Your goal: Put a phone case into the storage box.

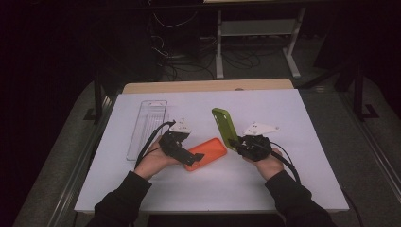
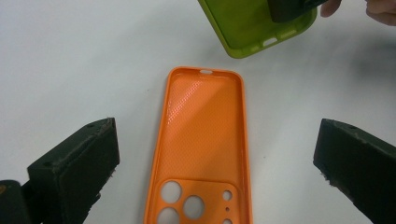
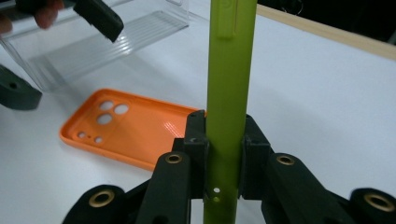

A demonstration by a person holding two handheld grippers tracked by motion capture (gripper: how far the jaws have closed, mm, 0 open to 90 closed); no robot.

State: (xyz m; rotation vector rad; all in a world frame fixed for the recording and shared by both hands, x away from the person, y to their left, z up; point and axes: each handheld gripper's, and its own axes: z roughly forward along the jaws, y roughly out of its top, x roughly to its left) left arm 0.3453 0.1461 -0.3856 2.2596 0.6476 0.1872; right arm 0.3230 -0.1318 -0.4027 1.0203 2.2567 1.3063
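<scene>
The right gripper [image 1: 239, 144] was clamped on the lower end of the green phone case [image 1: 225, 126], which stood on edge, lifted above the white board [image 1: 302, 189] near its middle. The orange phone case [image 2: 203, 140] lay flat, hollow side up, just beside it toward the near edge. The left gripper [image 2: 215, 177] hovered over the orange case with its 2 jaws wide apart, holding nothing. A clear plastic tray [image 1: 147, 125] lay near the far left corner. I judged that the green case could swing or slip, because the grip took only 1 thin end. It could also knock the orange case if lowered carelessly.
</scene>
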